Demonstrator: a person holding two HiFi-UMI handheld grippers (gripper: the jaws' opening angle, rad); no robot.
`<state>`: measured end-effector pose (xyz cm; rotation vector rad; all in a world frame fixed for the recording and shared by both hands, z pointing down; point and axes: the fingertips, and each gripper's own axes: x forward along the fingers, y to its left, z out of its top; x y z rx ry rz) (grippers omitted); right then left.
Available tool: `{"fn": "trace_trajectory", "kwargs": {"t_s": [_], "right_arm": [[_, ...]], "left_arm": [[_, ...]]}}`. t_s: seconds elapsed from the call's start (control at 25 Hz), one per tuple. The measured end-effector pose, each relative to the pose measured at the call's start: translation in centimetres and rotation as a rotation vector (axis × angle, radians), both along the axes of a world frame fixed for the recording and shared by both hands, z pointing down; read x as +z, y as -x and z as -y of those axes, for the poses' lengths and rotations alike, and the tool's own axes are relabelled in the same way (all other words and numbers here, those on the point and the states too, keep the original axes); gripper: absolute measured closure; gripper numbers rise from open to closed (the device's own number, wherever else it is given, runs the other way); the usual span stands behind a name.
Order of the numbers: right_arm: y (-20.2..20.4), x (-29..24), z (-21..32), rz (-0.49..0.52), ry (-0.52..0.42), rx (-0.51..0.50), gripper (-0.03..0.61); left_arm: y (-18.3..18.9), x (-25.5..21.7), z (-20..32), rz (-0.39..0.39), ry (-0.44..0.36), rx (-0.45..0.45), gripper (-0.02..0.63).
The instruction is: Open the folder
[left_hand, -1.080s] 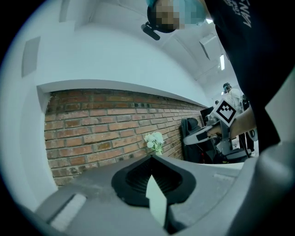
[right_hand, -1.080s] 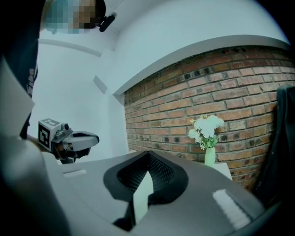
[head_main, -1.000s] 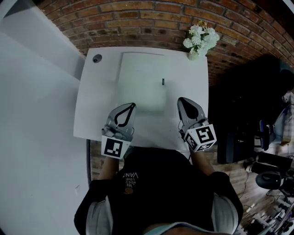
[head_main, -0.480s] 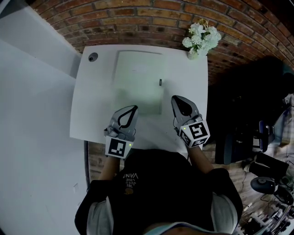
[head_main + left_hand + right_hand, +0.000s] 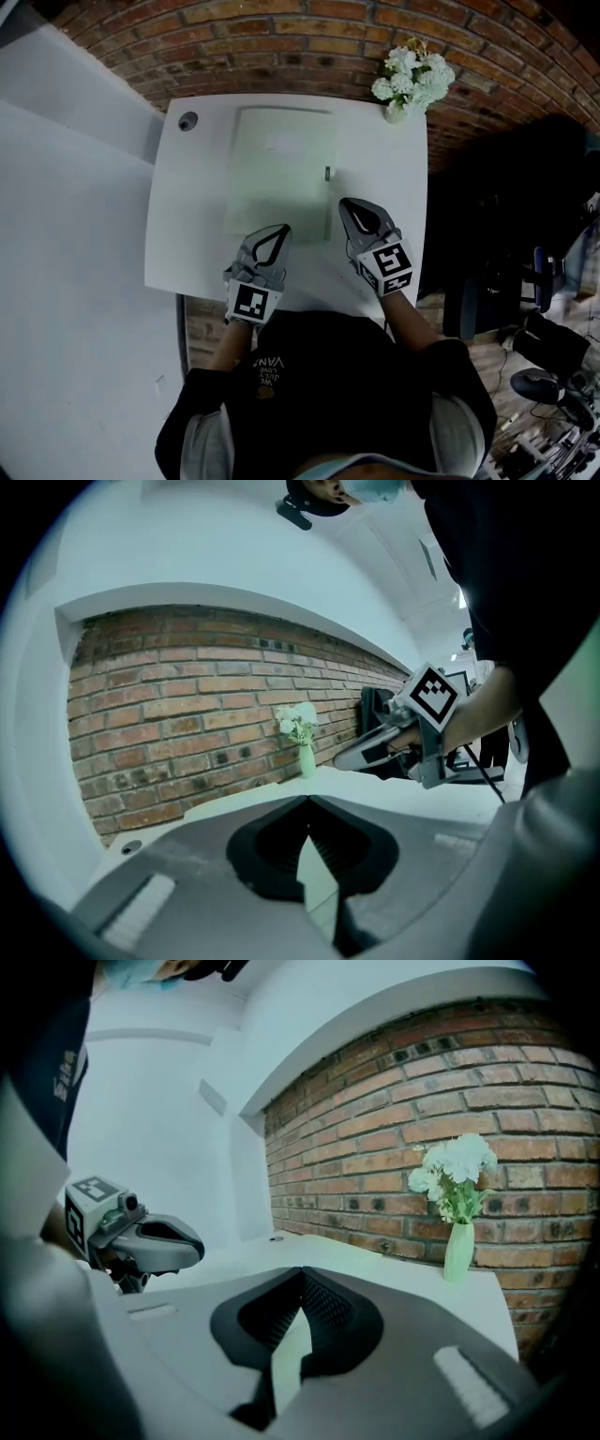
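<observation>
Now the left tongs (image 5: 281, 230) and right tongs (image 5: 344, 202) are closed, empty. A pale flat folder (image 5: 279, 169) lies on the white bench (image 5: 192, 225).

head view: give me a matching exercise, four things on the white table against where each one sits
Things
1. pale green flat folder
2. white flowers in a pale vase
3. small dark round hole cover
4. left claw

Places
A. far right corner of the white table
B. at the folder's near edge, closest to the person
C. far left corner of the table
D. lying flat in the middle of the table

Pairs: 1-D, 2-A, 3-C, 4-B
</observation>
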<state>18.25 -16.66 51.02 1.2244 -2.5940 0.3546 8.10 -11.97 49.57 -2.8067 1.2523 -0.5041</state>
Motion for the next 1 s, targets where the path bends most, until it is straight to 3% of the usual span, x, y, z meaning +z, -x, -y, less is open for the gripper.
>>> {"fn": "trace_trajectory", "kwargs": {"t_s": [0.28, 0.48, 1.0], "right_arm": [[0.8, 1.8, 1.1, -0.010, 0.023, -0.032, 0.580], [1.2, 3.1, 1.6, -0.030, 0.042, -0.052, 0.580], [1.3, 6.6, 3.0, -0.085, 0.087, -0.078, 0.580]], "left_arm": [[-1.2, 1.3, 0.1, 0.020, 0.022, 0.023, 0.614], [-2.1, 2.7, -0.3, 0.095, 0.035, 0.070, 0.604], [-3.8, 4.9, -0.9, 0.143, 0.068, 0.141, 0.599]]}}
